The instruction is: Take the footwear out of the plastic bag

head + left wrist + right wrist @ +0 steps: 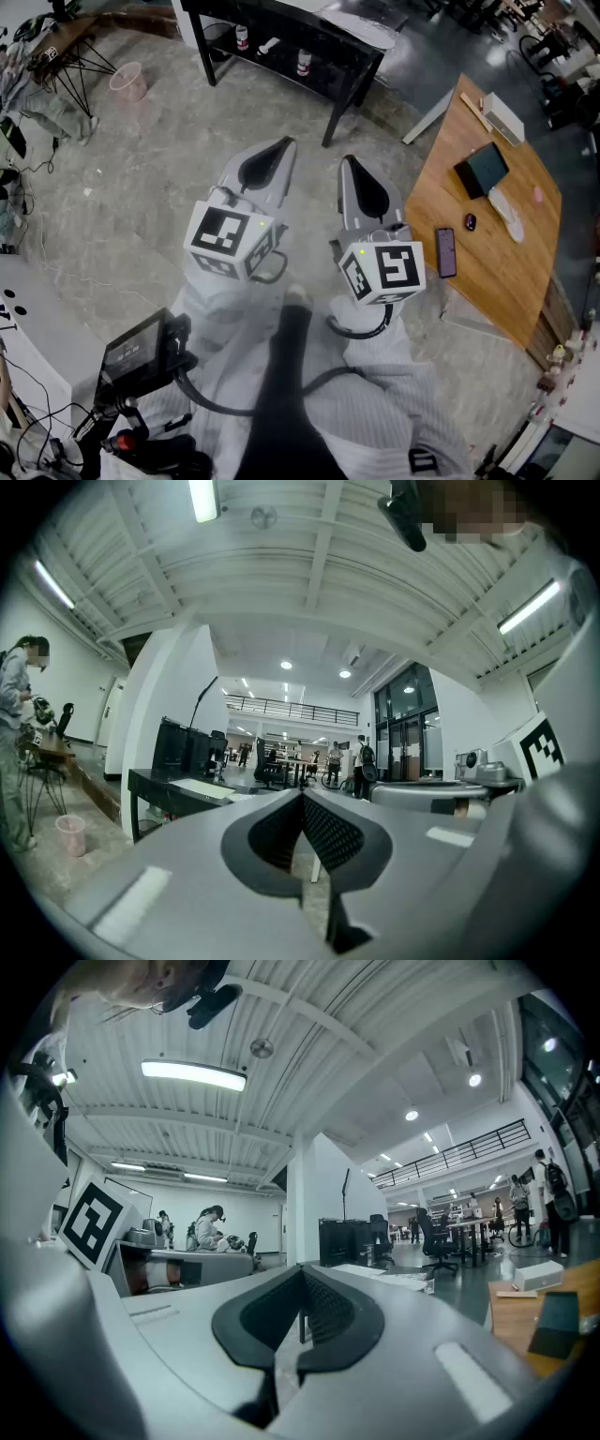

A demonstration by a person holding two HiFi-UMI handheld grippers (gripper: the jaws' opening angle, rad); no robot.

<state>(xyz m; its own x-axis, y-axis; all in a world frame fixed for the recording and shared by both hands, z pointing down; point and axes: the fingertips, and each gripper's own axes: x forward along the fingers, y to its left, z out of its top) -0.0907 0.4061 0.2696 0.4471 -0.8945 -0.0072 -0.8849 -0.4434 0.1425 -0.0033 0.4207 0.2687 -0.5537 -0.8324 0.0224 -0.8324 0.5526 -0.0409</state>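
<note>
Head view: my left claw (pixel 284 143) has its jaws pressed together to a point. It holds nothing and touches nothing, and it hangs above the stone floor (pixel 141 187), with its marker cube (pixel 230 242) at the rear. My right claw (pixel 349 161) is likewise closed tight and empty, and it sits just beside the left one, apart from it. A wooden table (pixel 506 281) stands to the right and carries a phone (pixel 445 251), a mouse (pixel 470 222) and a dark flat box (pixel 483 169); what the box is I cannot make out. A black table (pixel 281 37) stands ahead, with bottles (pixel 303 63) on its lower shelf whose labels are too small to read. A pink bin (pixel 128 82) stands at the far left. My hands are hidden under the claws and my pale sleeves. Left gripper view: the ribbed pads meet at the tips, leaving only the hollow behind them, and nothing is clamped. Beyond them are the black table, the pink bin and a person (pixel 14 752) at the left edge, partly cut off. The right claw's cube is half out of frame on the right. Right gripper view: the pads are closed tip to tip and hold nothing. A corner of the wooden table shows at the lower right. People at a bench (pixel 208 1227) are small and indistinct. Bag and footwear: I cannot place them in any of the three views.
</note>
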